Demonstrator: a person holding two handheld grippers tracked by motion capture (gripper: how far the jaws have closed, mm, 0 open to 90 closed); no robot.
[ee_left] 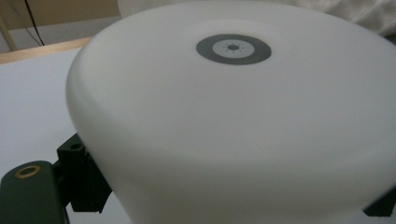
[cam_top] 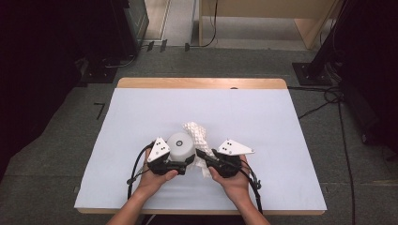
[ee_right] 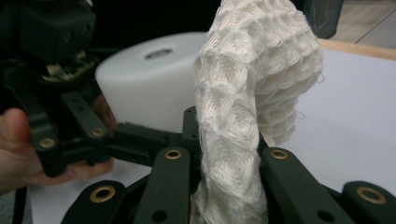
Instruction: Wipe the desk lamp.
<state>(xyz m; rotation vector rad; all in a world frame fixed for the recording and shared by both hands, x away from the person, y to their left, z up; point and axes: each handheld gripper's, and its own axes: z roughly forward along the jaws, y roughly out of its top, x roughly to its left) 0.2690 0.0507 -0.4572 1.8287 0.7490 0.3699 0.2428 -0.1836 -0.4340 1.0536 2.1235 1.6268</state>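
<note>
A white round cylinder [cam_top: 180, 144] with a grey ring on its top stands on the white table sheet [cam_top: 141, 117]. My left gripper [cam_top: 182, 159] is shut on its lower part, one black jaw on each side. In the left gripper view the cylinder [ee_left: 233, 116] looms close, with a jaw at either lower corner. A white waffle-weave cloth [cam_top: 197, 133] rises beside the cylinder's right side. My right gripper [cam_top: 202, 157] is shut on the cloth's lower end. In the right gripper view the cloth [ee_right: 252, 107] stands up and droops over, touching the cylinder [ee_right: 149, 88].
The table's wooden far edge [cam_top: 202, 83] borders a grey carpet. Dark equipment stands at the left [cam_top: 47, 70] and right [cam_top: 366, 70], with cables on the floor [cam_top: 324, 101]. Bare white sheet lies to both sides and beyond the grippers.
</note>
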